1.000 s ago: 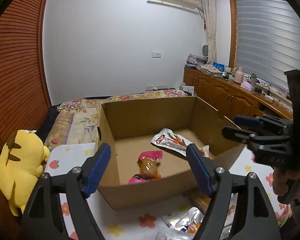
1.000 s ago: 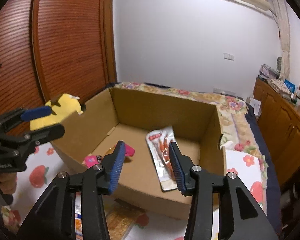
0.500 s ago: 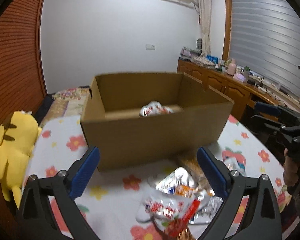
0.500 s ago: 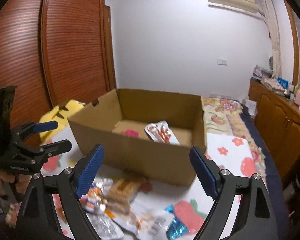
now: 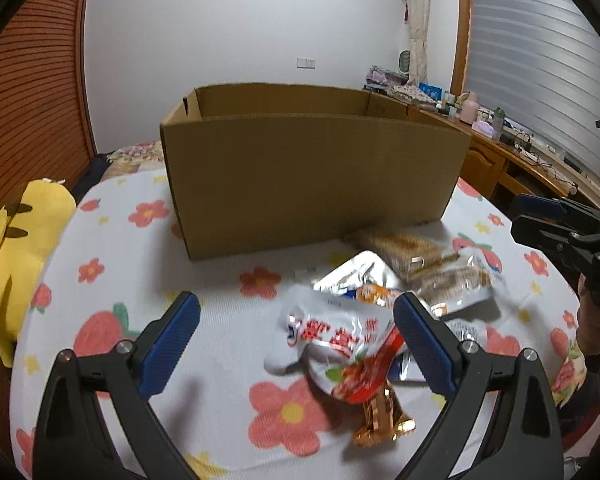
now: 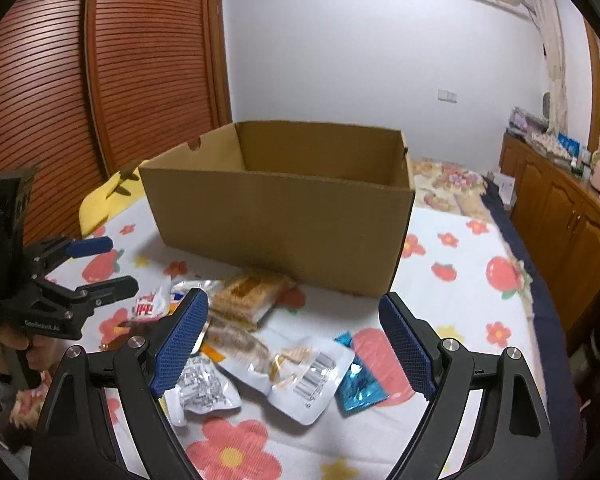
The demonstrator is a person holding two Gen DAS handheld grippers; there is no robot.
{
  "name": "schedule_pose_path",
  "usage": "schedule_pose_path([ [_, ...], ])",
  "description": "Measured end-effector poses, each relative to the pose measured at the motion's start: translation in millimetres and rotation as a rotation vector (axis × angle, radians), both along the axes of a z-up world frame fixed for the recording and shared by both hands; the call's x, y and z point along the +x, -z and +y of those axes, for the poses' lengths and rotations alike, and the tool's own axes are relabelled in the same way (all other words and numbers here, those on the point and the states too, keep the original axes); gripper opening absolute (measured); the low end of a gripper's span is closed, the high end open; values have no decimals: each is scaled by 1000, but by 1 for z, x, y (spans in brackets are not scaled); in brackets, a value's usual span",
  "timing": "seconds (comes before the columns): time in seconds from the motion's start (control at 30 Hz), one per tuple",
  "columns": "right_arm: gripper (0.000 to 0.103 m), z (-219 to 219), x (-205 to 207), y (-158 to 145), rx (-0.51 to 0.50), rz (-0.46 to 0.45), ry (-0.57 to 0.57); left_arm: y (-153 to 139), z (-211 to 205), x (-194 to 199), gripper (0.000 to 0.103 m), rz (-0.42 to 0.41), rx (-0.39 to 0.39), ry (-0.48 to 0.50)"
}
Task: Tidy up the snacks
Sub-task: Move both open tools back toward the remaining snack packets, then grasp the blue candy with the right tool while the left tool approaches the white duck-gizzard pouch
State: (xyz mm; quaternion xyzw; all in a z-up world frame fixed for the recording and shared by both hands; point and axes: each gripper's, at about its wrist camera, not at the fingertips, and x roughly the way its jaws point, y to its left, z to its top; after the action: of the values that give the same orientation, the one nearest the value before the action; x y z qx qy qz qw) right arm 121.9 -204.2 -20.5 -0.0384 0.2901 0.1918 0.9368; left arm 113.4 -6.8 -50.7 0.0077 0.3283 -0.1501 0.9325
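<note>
An open cardboard box (image 5: 312, 176) stands on the flowered cloth; it also shows in the right wrist view (image 6: 280, 216). Its inside is hidden from here. Several snack packets lie in front of it: a white and red bag (image 5: 332, 344), a gold wrapper (image 5: 382, 416), a cracker pack (image 5: 404, 246) (image 6: 248, 294), a white pouch with a barcode (image 6: 292, 368) and a blue foil pack (image 6: 358, 386). My left gripper (image 5: 296, 344) is open and empty just above the white and red bag. My right gripper (image 6: 294, 344) is open and empty over the pouch.
A yellow plush toy (image 5: 18, 236) lies at the table's left edge. Wooden cabinets (image 6: 568, 220) with clutter run along the right wall. A bed with a floral cover (image 6: 452, 184) sits behind the box. A slatted wooden door (image 6: 100, 80) is on the left.
Both grippers have pulled back from over the box and dropped low to the packets in front of it. The right gripper's jaws have spread wider. The box's contents have gone out of sight.
</note>
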Motion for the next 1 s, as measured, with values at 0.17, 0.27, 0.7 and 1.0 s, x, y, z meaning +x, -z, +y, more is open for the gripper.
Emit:
schedule_pose_path([
  [0.17, 89, 0, -2, 11, -5, 30, -5, 6, 0, -5, 98, 15, 1, 8],
  [0.27, 89, -7, -5, 20, -16, 53, -4, 8, -2, -6, 98, 16, 9, 13],
  [0.7, 64, -46, 1, 54, -36, 173, 53, 14, -4, -4, 98, 21, 18, 14],
  [1.0, 55, -53, 8, 51, -73, 190, 51, 17, -3, 0, 98, 36, 10, 10],
])
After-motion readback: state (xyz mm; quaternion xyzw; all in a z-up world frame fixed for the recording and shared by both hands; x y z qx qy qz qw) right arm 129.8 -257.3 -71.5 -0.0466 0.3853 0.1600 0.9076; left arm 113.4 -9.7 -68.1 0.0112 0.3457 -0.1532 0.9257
